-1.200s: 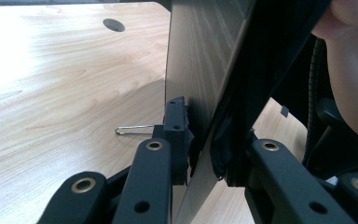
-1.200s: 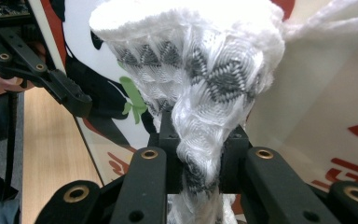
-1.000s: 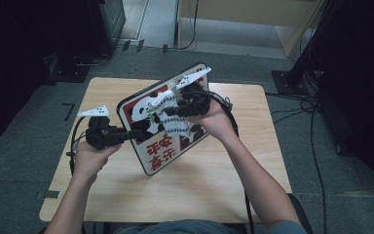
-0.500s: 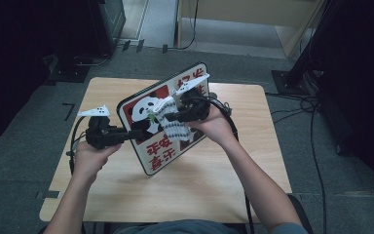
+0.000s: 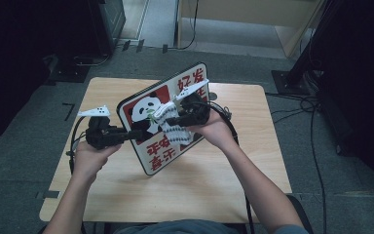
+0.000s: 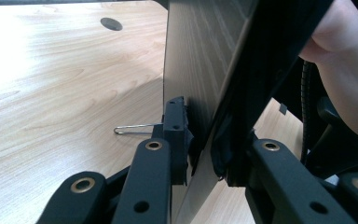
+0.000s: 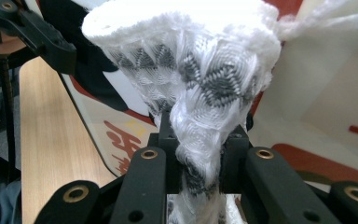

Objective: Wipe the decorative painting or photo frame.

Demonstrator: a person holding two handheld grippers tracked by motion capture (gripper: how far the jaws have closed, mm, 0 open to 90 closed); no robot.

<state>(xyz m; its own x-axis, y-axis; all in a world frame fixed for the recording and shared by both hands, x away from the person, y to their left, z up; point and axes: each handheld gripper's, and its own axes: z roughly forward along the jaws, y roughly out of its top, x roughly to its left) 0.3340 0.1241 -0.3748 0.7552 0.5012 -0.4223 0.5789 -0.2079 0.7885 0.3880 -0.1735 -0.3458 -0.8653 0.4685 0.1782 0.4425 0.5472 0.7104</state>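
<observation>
Two claws are at work on one job: I am wiping a picture board with a cloth. My left claw (image 5: 132, 134) is clamped on the left edge of the panda board (image 5: 163, 119), its jaws closed onto the board's thickness, as the left gripper view shows with the pale wood-grain back of the board (image 6: 200, 56) on one side and a dark layer on the other. That grip holds the board tilted up on its lower edge above the bench (image 5: 224, 195), printed face toward me, panda and red characters showing. My right claw (image 5: 175, 119) is shut on a bunched white-and-grey woven cloth (image 5: 173, 129), pinched at its waist; in the right gripper view the cloth (image 7: 200, 74) fans out above the jaws and sits against the board's printed face (image 7: 317, 107).

I judge the step in hand to be the wipe itself, mid-face, near the panda. The next move calls for dragging the cloth across the print with steady pressure while my left claw braces against that push so the board does not twist or slip off its lower edge. The grip on the cloth is narrow, so I should watch it does not pull free. I cannot tell how much of the face has been covered.
</observation>
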